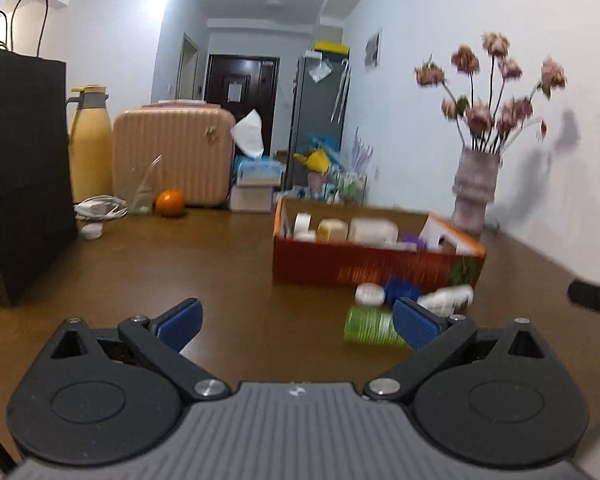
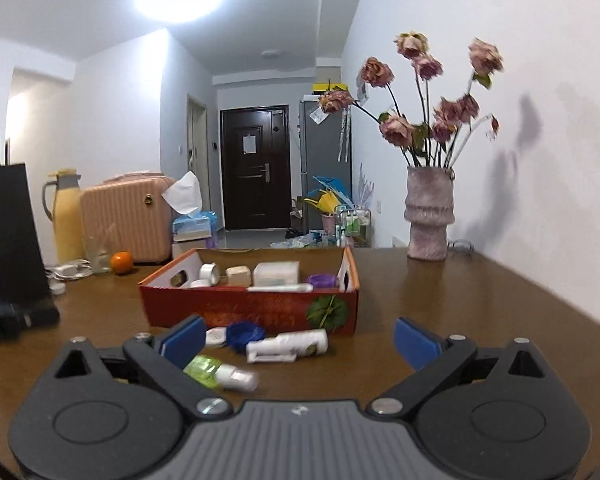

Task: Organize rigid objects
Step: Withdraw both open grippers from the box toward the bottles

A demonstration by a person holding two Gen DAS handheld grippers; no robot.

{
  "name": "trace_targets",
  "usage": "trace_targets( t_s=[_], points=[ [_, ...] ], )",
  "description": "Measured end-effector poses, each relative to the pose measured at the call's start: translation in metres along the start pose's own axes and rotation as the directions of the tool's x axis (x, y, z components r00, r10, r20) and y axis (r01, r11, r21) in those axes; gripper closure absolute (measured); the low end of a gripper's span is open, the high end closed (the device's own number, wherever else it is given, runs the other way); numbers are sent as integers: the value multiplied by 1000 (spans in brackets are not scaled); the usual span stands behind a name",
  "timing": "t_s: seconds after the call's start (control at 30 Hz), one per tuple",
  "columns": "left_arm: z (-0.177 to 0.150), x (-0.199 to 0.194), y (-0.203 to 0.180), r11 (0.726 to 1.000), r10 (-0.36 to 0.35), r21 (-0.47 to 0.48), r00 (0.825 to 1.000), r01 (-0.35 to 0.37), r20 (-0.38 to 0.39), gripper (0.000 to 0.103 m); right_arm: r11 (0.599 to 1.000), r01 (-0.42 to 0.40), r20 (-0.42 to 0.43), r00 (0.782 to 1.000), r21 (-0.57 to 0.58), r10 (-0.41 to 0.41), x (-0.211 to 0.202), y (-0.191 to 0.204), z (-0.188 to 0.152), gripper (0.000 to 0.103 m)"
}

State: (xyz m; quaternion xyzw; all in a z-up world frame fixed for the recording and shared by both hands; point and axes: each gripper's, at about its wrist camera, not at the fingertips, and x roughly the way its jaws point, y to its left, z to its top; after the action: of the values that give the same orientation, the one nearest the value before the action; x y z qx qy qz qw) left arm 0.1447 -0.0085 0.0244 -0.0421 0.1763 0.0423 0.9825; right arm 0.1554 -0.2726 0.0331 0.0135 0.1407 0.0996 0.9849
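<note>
Left tongs and right tongs are both standing released, jaws wide, nothing lying between the pads. Just ahead, a green bottle, a white bottle, a blue lid and a white jar are lying on the worktop, beside the red box, which is holding further small containers. A vase is standing behind.

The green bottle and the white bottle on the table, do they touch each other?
Apart. The right wrist view shows bare table between the green bottle lying nearer and the white bottle beyond it.
</note>
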Motion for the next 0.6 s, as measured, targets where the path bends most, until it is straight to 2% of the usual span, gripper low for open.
trace_targets(
  t_s=[0.13, 0.27, 0.4, 0.6],
  points=[
    [-13, -13, -1, 999, -17, 27, 1000, 18, -20, 0, 999, 29, 10, 1000, 17, -30, -21, 8, -21, 0],
    [-16, -11, -12, 998, -41, 39, 998, 42, -38, 0, 999, 37, -10, 999, -20, -38, -33, 14, -35, 0],
    [-22, -3, -25, 996, -67, 57, 996, 70, -66, 0, 997, 62, -25, 998, -51, -63, -36, 13, -43, 0],
    [-27, 26, -42, 978, -104, 167, 989, 121, -106, 0, 996, 82, -64, 994, -17, -83, -23, -8, -51, 0]
  ],
)
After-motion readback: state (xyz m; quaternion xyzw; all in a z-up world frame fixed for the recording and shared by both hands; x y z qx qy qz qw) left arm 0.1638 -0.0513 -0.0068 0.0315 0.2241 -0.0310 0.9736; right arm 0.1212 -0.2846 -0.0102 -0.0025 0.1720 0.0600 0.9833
